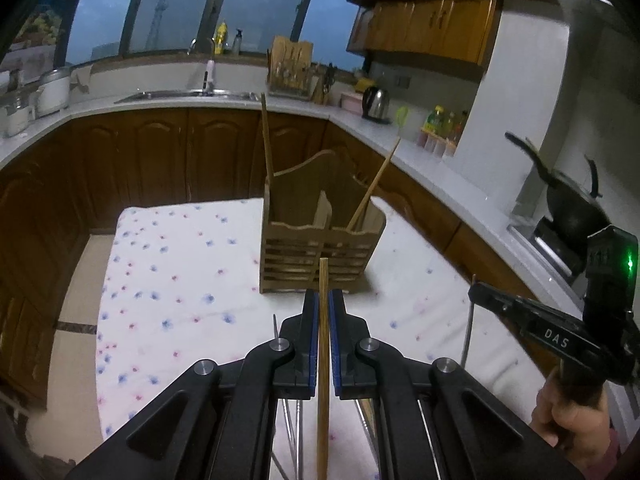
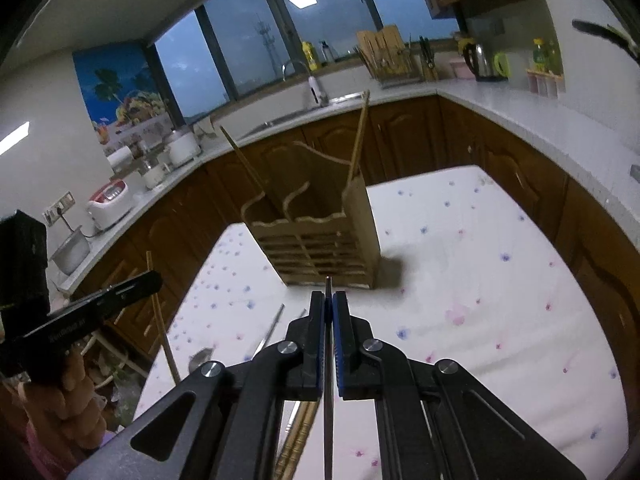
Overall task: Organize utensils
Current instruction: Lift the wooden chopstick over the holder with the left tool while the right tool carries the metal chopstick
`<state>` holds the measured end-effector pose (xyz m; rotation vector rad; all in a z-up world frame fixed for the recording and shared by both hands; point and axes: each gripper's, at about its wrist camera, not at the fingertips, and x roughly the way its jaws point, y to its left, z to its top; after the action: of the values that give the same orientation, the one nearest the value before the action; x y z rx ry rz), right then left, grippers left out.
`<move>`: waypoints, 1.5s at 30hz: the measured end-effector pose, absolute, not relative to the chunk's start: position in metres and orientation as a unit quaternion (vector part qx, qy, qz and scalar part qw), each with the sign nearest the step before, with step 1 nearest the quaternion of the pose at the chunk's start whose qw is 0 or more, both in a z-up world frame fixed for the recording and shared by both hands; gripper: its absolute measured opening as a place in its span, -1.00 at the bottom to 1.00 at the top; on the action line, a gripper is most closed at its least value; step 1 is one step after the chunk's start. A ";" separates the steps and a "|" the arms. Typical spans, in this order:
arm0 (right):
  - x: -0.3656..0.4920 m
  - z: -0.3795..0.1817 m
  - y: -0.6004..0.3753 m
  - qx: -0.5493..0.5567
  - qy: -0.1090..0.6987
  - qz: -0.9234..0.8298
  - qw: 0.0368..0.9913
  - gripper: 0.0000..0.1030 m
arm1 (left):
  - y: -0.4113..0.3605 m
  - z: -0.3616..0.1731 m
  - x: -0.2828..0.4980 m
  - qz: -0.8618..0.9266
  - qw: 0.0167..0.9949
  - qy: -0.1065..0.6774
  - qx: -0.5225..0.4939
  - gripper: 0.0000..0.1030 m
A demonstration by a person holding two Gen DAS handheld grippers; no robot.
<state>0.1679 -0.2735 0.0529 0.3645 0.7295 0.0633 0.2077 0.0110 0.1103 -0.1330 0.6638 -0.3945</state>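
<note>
A white cloth (image 1: 168,264) printed with small blue and pink flowers covers the table. Beyond it a pale countertop (image 1: 360,120) runs along brown wooden cabinets (image 1: 160,152). A steel sink (image 1: 192,95) with a faucet (image 2: 294,66) sits under the dark window (image 1: 180,8). A kettle (image 1: 376,103) stands near the counter's corner, with bottles (image 1: 442,120) just beside the white wall. A black wok (image 1: 572,204) rests on the stove. Rice cookers (image 2: 108,202) line the counter's left stretch. A tropical poster (image 2: 116,92) hangs beside the window.
</note>
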 end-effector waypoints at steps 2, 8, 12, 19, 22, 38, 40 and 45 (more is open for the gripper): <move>0.165 0.061 -0.275 0.177 0.345 0.031 0.921 -0.93 | 0.015 0.114 0.201 -0.193 0.927 0.314 -0.069 -0.94; 0.162 0.083 -0.279 0.176 0.315 0.027 0.932 -0.93 | 0.026 0.127 0.189 -0.189 0.936 0.285 -0.082 -0.94; 0.163 0.093 -0.282 0.174 0.301 0.024 0.937 -0.93 | 0.029 0.131 0.185 -0.188 0.941 0.269 -0.079 -0.94; 0.165 0.107 -0.285 0.174 0.280 0.021 0.944 -0.93 | 0.039 0.136 0.184 -0.187 0.947 0.243 -0.099 -0.94; 0.167 0.110 -0.287 0.174 0.274 0.019 0.946 -0.93 | 0.041 0.136 0.188 -0.183 0.949 0.236 -0.103 -0.94; 0.201 0.141 -0.305 0.178 0.226 0.006 0.958 -0.93 | 0.054 0.144 0.234 -0.166 0.962 0.174 -0.130 -0.94; 0.208 0.146 -0.307 0.178 0.217 0.004 0.960 -0.93 | 0.054 0.145 0.242 -0.164 0.964 0.164 -0.133 -0.94; 0.228 0.160 -0.313 0.181 0.193 -0.003 0.964 -0.93 | 0.052 0.149 0.264 -0.159 0.969 0.128 -0.142 -0.94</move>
<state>0.2284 -0.3130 0.1600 0.3667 0.3914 -0.0069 0.2643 0.0524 0.1489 -0.2875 0.2583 -0.3212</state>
